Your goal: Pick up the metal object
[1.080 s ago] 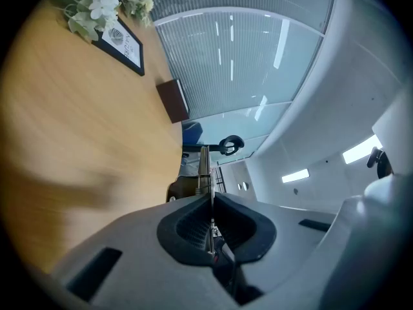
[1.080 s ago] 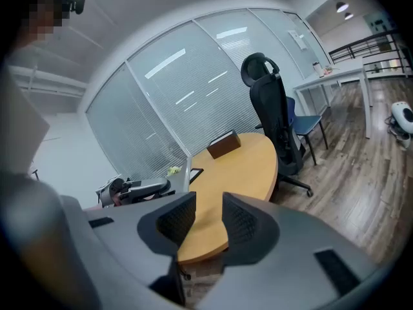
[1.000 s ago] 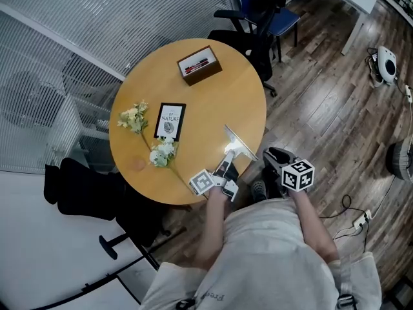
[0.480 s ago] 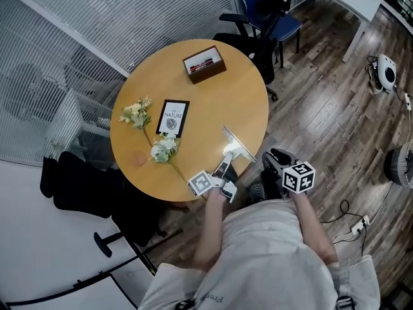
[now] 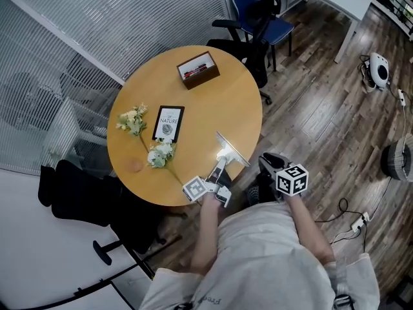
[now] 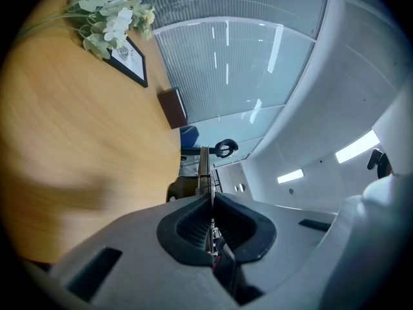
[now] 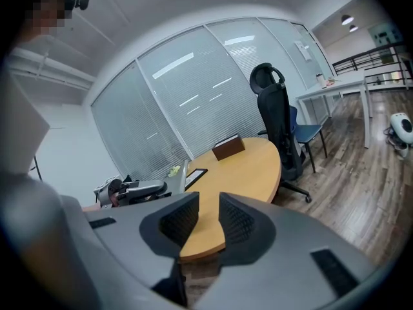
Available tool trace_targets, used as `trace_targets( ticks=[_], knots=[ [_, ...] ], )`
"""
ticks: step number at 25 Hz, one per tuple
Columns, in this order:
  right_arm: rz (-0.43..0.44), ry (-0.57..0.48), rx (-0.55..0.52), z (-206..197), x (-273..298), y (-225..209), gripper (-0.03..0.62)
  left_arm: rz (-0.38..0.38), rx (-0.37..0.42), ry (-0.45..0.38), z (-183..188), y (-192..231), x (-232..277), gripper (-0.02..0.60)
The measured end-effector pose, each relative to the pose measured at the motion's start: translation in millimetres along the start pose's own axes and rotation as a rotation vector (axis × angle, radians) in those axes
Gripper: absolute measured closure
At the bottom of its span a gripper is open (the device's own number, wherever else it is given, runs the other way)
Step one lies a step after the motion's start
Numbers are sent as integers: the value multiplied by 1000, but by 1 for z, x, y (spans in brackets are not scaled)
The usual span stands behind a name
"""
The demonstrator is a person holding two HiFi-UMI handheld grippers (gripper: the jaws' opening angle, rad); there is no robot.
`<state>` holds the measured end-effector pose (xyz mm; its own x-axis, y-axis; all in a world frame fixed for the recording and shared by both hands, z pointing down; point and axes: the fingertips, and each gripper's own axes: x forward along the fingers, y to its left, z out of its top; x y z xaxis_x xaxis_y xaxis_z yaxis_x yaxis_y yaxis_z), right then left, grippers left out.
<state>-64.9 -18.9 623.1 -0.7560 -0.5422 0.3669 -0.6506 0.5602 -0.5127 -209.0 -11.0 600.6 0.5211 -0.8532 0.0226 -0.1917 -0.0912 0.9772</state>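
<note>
The metal object [image 5: 230, 149] is a flat shiny blade on a short handle, over the round wooden table [image 5: 206, 102] near its near-right edge. My left gripper [image 5: 218, 174] is shut on its handle from the near side. In the left gripper view the metal object [image 6: 204, 165] shows edge-on, pinched between the pads, and whether it rests on the table I cannot tell. My right gripper [image 5: 270, 165] hangs off the table to the right, above the floor. Its jaws are closing with nothing between them, as the right gripper view [image 7: 208, 216] shows.
On the table lie two sprays of white flowers [image 5: 159, 152], a black framed card [image 5: 168, 123] and a brown box [image 5: 198, 69]. A black office chair [image 5: 240, 47] and a blue chair [image 5: 258, 2] stand beyond it. Wood floor [image 5: 322, 108] lies to the right.
The head view has shifted a little. My left gripper still holds the metal object at the table's near-right edge, and my right gripper stays beside it off the table.
</note>
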Motion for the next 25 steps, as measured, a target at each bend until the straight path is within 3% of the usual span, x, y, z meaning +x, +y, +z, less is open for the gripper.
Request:
trace_targets(
  ticks=[9, 11, 15, 25],
  knots=[
    [-34, -14, 2, -1, -12, -4, 554, -5, 30, 27, -9, 0, -1, 571],
    [-49, -37, -3, 4, -19, -5, 597, -16, 39, 30, -12, -5, 2, 571],
    [-59, -71, -6, 10, -27, -9, 597, -31, 35, 36, -20, -9, 7, 571],
    [-33, -37, -28, -2, -29, -2, 597, -75, 59, 51, -31, -19, 9, 571]
  ],
)
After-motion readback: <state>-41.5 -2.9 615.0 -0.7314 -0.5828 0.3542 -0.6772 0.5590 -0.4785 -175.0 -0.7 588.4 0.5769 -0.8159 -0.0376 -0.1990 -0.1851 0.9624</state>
